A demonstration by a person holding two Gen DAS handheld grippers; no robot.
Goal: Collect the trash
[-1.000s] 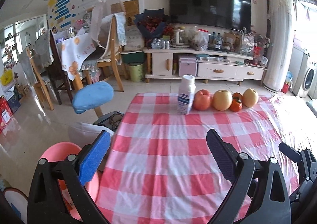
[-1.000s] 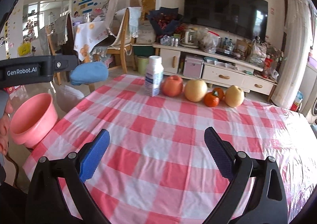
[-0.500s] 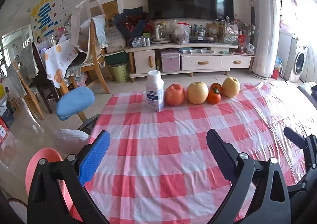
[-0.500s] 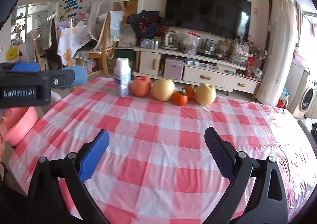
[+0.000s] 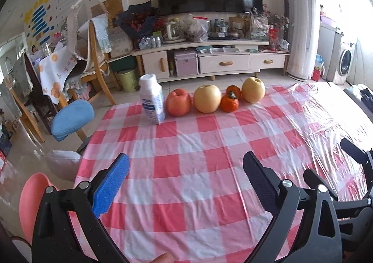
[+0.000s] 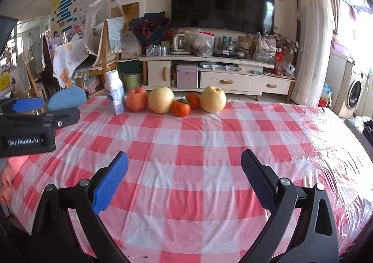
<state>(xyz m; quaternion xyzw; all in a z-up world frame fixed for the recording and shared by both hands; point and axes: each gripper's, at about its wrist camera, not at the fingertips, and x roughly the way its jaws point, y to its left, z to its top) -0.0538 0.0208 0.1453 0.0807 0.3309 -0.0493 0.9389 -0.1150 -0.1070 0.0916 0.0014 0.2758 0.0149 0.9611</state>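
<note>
Left tool is spread wide, nothing between its fingers, hovering over the lower middle of the checked surface. Right tool is likewise wide apart and empty, low centre of its frame, above the same red-and-white cloth.

White bottle stands upright at the far edge of the surface, upper left of centre in the left wrist view; in the right wrist view it sits at upper left. Just beside it on its right runs a row of fruit: red apple touching or nearly touching the bottle, then a yellow pear, two small orange fruits, and a second yellow pear.

Pink bin shows at lower left of the left wrist view, off the surface's edge. Blue chair seat is at mid left.
</note>
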